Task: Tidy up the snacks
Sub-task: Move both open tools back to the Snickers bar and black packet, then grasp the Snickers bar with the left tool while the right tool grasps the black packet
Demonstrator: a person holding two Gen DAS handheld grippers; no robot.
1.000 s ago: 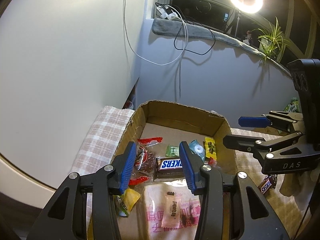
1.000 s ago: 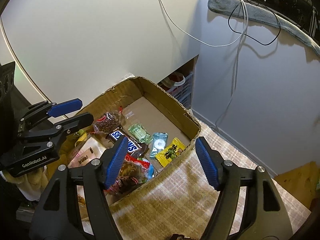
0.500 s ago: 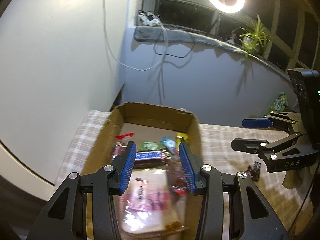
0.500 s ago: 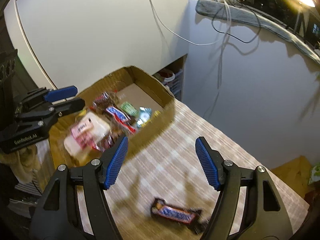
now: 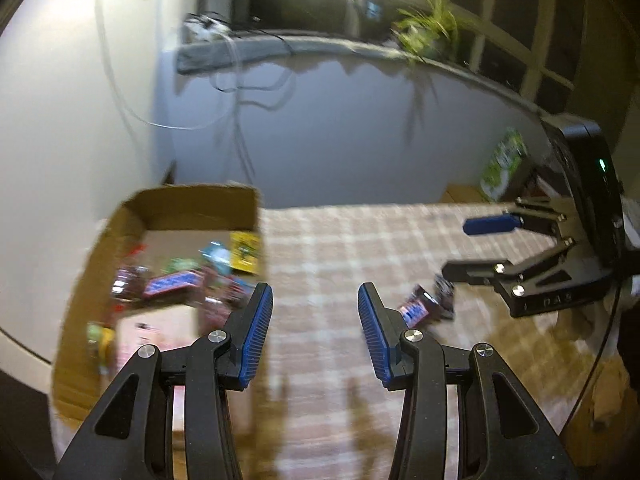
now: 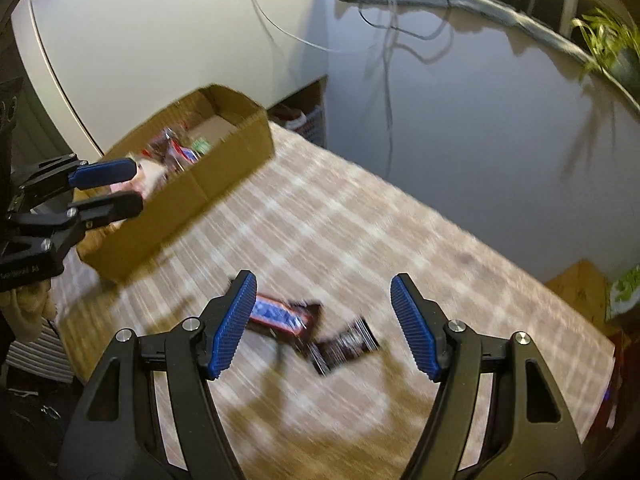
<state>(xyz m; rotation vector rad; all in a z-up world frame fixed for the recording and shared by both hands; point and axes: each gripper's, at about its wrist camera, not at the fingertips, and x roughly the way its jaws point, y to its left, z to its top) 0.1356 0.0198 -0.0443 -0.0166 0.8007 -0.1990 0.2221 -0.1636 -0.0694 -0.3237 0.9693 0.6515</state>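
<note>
Nearest the right wrist camera, the right gripper [image 6: 322,322] is seen with its blue pads spread wide and nothing between them, held above a checked tablecloth [image 6: 360,240]. Just beyond its fingertips two wrapped bars lie loose on the cloth: a Snickers bar [image 6: 280,316] with its long axis running from upper left to lower right in that view, and a dark wrapped bar [image 6: 346,346] touching or overlapping its right end and angled the other way, rising to the right. Both are blurred, so print is hard to read. In the left wrist view the left gripper [image 5: 315,334] is likewise released and empty, its jaws parted over bare cloth, with the same two bars [image 5: 426,304] seen just past its right finger and beneath the right gripper's tips. Broad open cloth is seen around the bars on every side. Farther back on the left, a cardboard box [image 6: 192,196] sits open-topped on the cloth, well apart from the bars, its long side facing them. Inside it a mixed pile is seen: another Snickers bar [image 5: 174,283], a yellow packet [image 5: 245,251] against the right wall, small green and blue packets, dark red wrappers and a pink bag nearer the front; blur hides finer detail. Behind the box a pale wall [image 6: 160,40] rises, and the cloth's far edge meets a grey-violet wall [image 5: 340,132].
</note>
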